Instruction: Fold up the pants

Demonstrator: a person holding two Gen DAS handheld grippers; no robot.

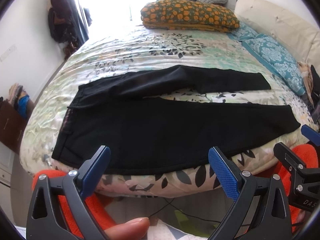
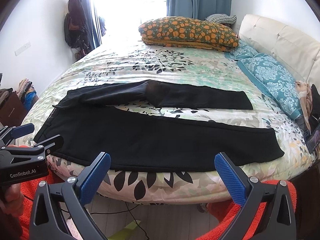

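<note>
Black pants (image 1: 152, 128) lie flat on the floral bedspread (image 1: 140, 52), waistband at the left, the two legs spread apart in a V toward the right. They show the same way in the right wrist view (image 2: 152, 140). My left gripper (image 1: 159, 156) is open and empty, held off the bed's near edge, level with the near leg's hem side. My right gripper (image 2: 162, 163) is open and empty, also just short of the near edge. The left gripper shows at the left of the right wrist view (image 2: 38, 134), and the right gripper at the right edge of the left wrist view (image 1: 300, 140).
An orange-flowered folded quilt (image 1: 188, 14) and teal pillows (image 1: 274, 60) lie at the far and right side of the bed, by a cream headboard (image 1: 280, 18). Clothes lie at the right edge (image 2: 308, 108). Cables run on the floor below the bed (image 2: 120, 212).
</note>
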